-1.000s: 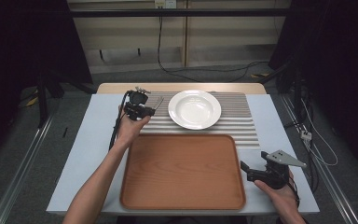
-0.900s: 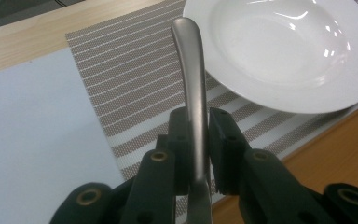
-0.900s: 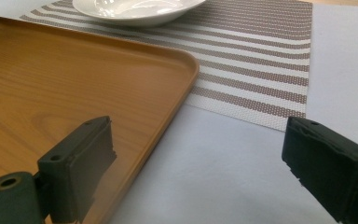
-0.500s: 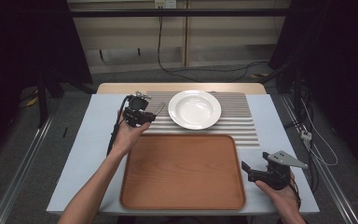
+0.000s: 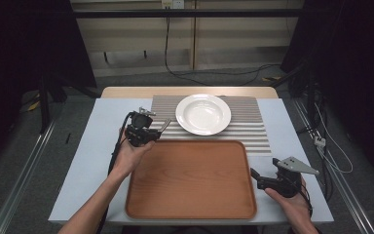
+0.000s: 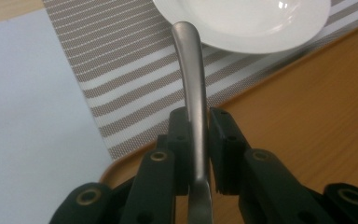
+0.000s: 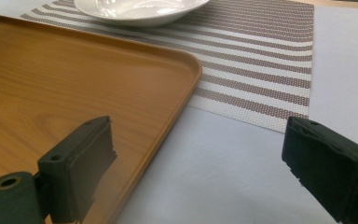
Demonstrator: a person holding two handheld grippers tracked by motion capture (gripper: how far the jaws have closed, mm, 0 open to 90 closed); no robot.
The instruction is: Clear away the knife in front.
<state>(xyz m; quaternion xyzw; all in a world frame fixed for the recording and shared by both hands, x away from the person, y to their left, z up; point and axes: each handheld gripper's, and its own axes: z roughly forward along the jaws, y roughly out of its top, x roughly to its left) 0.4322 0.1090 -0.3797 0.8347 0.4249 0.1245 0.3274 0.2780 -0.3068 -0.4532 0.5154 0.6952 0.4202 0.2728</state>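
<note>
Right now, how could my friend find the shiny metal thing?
Find the big wooden tray, then the left gripper above its far-left corner. Pinched between its black jaws is a metal handle pointing toward the white plate; nothing else here is silver and thin.

Left gripper [image 5: 152, 129] fingers [image 6: 179, 140] clamped together, right gripper [image 7: 198, 172] fingers spread wide, both hand-held

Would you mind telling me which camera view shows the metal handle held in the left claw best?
The left gripper view: the metal handle runs up between the closed jaws toward the white plate. In the high view it is just a thin sliver at the left claw.
</note>
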